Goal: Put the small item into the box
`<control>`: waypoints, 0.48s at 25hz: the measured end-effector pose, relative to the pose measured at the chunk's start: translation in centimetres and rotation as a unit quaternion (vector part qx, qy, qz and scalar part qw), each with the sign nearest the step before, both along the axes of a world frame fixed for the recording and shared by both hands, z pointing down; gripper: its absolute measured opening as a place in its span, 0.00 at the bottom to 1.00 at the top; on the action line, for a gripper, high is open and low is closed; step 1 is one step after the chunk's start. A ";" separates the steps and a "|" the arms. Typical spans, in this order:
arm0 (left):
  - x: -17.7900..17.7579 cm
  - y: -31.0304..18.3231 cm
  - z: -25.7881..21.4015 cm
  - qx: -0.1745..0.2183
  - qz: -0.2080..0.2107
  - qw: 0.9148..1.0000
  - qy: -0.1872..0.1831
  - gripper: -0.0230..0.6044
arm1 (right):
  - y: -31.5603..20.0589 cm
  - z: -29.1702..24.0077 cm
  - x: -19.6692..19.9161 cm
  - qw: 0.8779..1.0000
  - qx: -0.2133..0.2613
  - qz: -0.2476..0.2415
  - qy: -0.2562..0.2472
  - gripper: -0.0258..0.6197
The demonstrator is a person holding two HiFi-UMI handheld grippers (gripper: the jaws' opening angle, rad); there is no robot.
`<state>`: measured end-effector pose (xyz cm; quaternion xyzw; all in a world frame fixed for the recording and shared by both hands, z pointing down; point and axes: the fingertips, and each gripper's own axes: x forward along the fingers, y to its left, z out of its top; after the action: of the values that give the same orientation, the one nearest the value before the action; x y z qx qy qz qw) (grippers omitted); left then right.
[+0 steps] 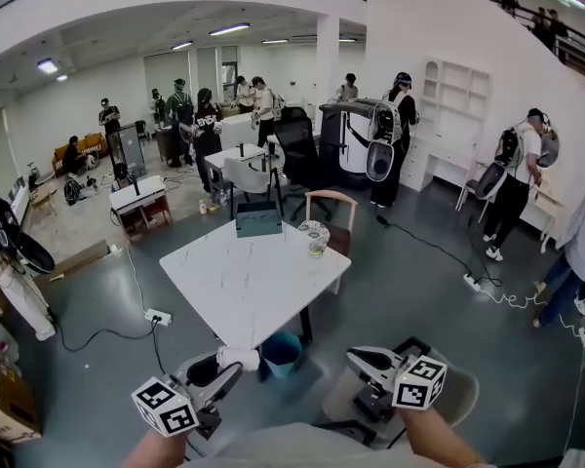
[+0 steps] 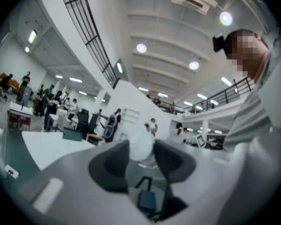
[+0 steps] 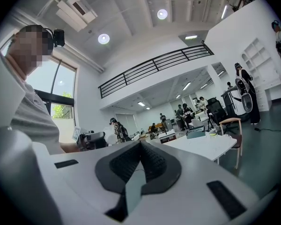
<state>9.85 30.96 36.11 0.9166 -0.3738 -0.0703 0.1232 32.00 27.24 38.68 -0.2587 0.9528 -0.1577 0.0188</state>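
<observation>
Small white item (image 2: 141,146) is pinched right at the tips of my left gripper (image 1: 232,369), jaws partway apart with a pad pressing on each side, so the pickup looks done. It's up in the air, short of the counter (image 1: 244,286), whose near edge lies just ahead of and below that gripper. The dark box (image 1: 258,219) is well ahead, at the counter's far edge, with a cup (image 1: 316,240) a little to its right. I can't see inside the box from here, but the item clearly isn't in it yet. My right gripper (image 3: 140,148), off to the right of the left one, has its pads together and nothing between them. What's left, I reckon: carry the item across the counter, get over the box, let go.
</observation>
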 end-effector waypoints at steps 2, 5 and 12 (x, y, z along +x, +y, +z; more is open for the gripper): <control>-0.6 -0.3 0.3 -0.001 -0.001 1.000 0.001 0.31 | -0.4 0.2 -0.7 1.000 -0.004 -0.003 0.003 0.05; -2.4 -1.2 1.1 -0.005 -0.005 1.000 0.004 0.31 | -1.4 0.5 -2.7 1.000 -0.009 -0.011 0.011 0.05; -9.6 -6.2 2.3 -0.004 0.004 1.000 0.017 0.31 | -6.1 0.6 -9.6 1.000 -0.007 0.000 0.026 0.05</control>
<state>0.29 24.75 38.39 0.9164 -0.3680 -0.0836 0.1336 22.38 21.17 39.27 -0.2629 0.9519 -0.1573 -0.0078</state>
